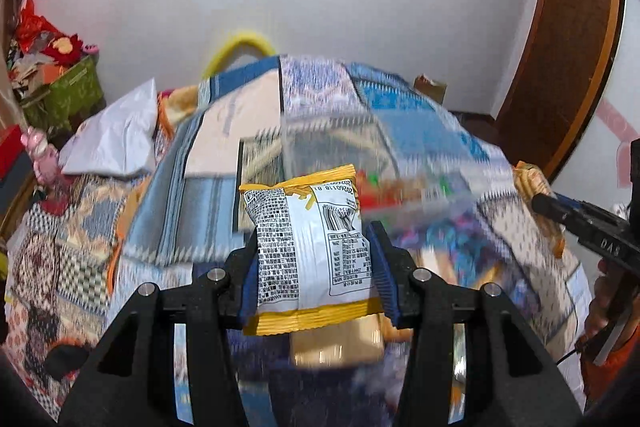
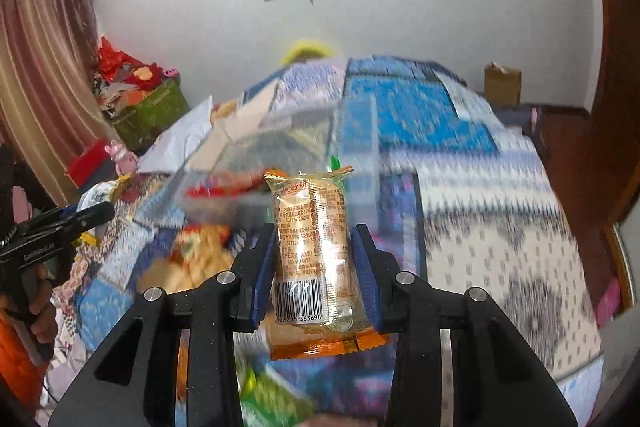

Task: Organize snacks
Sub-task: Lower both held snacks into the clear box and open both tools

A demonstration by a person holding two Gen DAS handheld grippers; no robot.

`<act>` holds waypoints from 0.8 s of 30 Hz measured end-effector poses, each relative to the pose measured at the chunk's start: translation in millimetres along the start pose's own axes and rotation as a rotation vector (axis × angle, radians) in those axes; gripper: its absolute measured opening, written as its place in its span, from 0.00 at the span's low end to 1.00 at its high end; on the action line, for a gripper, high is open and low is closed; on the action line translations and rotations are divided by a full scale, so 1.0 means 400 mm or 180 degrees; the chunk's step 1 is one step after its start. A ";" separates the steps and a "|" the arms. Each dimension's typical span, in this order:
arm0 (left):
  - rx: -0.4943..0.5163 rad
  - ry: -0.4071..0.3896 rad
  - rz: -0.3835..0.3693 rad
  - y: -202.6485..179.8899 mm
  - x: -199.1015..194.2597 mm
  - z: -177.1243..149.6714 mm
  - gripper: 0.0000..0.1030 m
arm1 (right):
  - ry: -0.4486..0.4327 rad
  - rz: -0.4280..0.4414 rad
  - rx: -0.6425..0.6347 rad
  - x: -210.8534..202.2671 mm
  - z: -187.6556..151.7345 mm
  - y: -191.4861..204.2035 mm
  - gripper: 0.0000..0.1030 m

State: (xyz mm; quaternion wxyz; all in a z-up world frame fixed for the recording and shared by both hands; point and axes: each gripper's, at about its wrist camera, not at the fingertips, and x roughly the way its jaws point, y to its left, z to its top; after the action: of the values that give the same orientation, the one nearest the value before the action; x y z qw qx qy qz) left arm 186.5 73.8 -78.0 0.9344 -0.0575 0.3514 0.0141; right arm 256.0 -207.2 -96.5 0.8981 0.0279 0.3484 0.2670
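Both grippers share one build: the left gripper and right gripper have black angular arms with triangular cut-outs, round silver screws near the joints, and ribbed blue pads lining the fingers. Beside the left gripper's black handle, white lettering, bare fingers and an orange sleeve show.

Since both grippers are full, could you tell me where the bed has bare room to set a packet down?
The patchwork quilt lies bare right of the clear plastic bin. Crowded: loose snack packets left of the right gripper, and the white plastic bag beyond.
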 end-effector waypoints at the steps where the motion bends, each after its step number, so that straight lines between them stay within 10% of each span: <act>1: 0.0009 -0.0031 -0.0003 -0.002 0.011 0.021 0.47 | -0.0030 0.0013 -0.0014 0.014 0.022 0.006 0.34; 24: -0.0010 0.0595 -0.0134 -0.032 0.404 0.099 0.47 | 0.0633 0.0181 -0.0206 0.399 0.103 0.088 0.34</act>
State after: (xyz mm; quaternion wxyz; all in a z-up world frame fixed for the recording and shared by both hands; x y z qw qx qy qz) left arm 334.9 63.4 -153.6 0.8975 -0.0674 0.4357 -0.0104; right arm 364.4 -91.7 -154.5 0.8516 -0.0179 0.4261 0.3049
